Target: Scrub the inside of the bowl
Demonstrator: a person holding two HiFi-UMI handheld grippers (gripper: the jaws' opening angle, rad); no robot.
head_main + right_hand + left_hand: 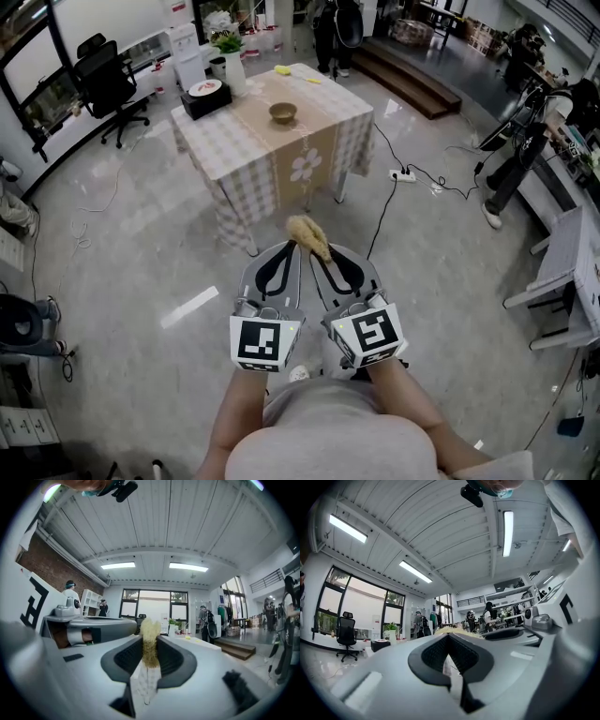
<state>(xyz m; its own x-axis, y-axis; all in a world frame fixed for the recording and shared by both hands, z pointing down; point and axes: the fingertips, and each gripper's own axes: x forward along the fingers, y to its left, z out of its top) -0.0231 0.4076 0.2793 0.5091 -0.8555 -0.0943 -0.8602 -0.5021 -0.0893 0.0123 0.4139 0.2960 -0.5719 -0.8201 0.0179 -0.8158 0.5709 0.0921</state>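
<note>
A person in a grey top stands on a glossy office floor (141, 281), holding two claws level and side by side, both pointed at a cloth-covered worktop (242, 164) ahead. The bowl (282, 112), small, round and olive-brown with a darker hollow, sits upright on the beige runner (305, 159) down the middle of the checked cloth, well apart from both claws. Its inside cannot be made out from here.

The left claw (285, 249) is pressed fully together with nothing between its dark ribbed pads, as the left gripper view confirms (449, 638). The right claw (320, 257) is clamped on a scrubber (308, 235), a straw-yellow, fibrous wad whose pale, fluffy tip pokes out past the jaw ends and leans towards the left claw. In the right gripper view the scrubber (150, 631) stands upright between the pads of the right claw (150, 652), lighter at the top and darker and coarser where it is pinched.

At the worktop's far left stand a white vase with a green plant (231, 62) and a black box carrying a plate (204, 95); two small yellow objects (284, 69) lie near the far edge. A black office chair (106, 82) stands off to the left, and a power strip (403, 175) lies on the floor to the right of the worktop.
</note>
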